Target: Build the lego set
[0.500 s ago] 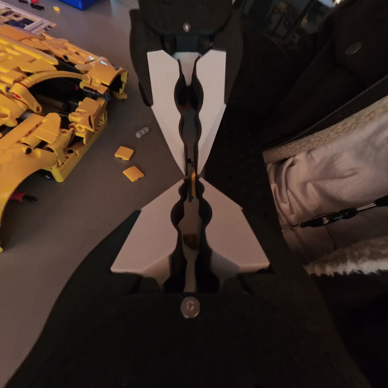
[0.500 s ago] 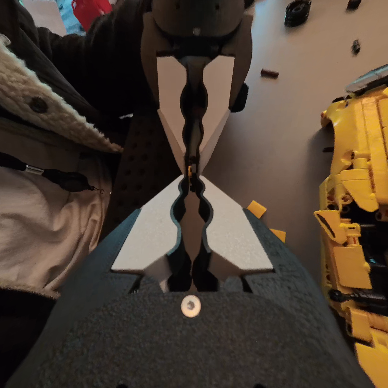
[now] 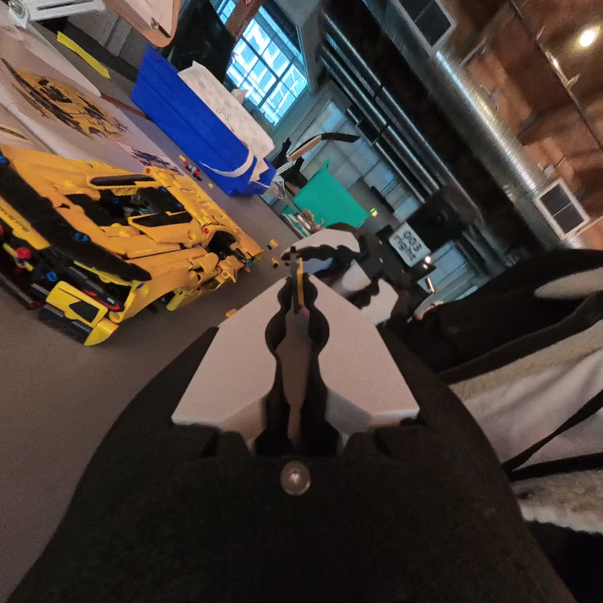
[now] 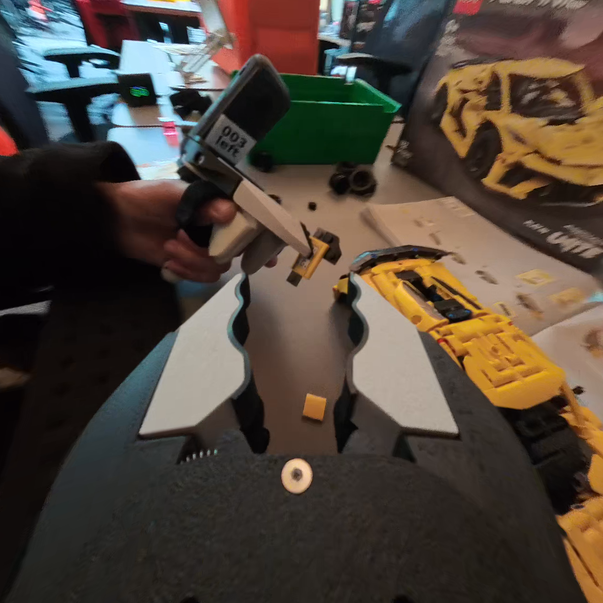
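Lego sub-assembly, yellow and black, sits clamped in the left gripper, lifted clear for fitting. Right gripper hangs spread and empty, the car just to its right.

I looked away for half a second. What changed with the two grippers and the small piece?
The right gripper opened, let go and drew back; both grippers tilted up. The left gripper stays shut on the yellow-and-black piece. The yellow Lego car hasn't moved.

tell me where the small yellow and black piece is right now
The yellow and black piece is clamped in the left gripper, held in the air left of the yellow car, centre of the right wrist view.
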### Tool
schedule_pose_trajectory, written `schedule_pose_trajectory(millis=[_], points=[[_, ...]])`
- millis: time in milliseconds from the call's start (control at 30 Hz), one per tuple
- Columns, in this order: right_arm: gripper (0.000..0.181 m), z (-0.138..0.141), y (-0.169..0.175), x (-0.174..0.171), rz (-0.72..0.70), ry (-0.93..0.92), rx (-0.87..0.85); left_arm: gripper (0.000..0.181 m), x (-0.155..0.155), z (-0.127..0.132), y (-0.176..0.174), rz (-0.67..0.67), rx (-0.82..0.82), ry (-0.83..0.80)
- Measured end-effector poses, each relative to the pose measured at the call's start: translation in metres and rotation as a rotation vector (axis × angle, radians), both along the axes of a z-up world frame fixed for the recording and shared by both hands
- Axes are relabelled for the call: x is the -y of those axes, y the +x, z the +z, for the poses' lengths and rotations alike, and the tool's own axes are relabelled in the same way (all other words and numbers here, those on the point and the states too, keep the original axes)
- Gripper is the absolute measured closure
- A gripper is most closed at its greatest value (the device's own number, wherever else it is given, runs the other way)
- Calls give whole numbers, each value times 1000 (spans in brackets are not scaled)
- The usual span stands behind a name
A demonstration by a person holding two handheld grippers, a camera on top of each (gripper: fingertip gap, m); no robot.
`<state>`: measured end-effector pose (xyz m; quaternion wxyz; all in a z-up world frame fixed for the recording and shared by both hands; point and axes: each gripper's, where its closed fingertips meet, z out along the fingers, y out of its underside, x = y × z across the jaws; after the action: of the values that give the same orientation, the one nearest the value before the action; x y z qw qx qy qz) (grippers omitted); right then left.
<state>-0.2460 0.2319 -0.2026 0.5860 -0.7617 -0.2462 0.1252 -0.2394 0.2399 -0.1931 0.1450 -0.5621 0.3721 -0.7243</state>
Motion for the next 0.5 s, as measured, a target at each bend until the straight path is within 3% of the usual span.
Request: schedule_pose_trajectory(millis=[200,300,500], points=[[127,1,2,-18,-161,79,170,176,-1,4,0,-4,25,-102],[141,3,3,-18,-171,100,188,176,0,3,1,-12,22,-128],[148,0,6,-19,-186,89,213,176,3,2,3,-24,16,-143]])
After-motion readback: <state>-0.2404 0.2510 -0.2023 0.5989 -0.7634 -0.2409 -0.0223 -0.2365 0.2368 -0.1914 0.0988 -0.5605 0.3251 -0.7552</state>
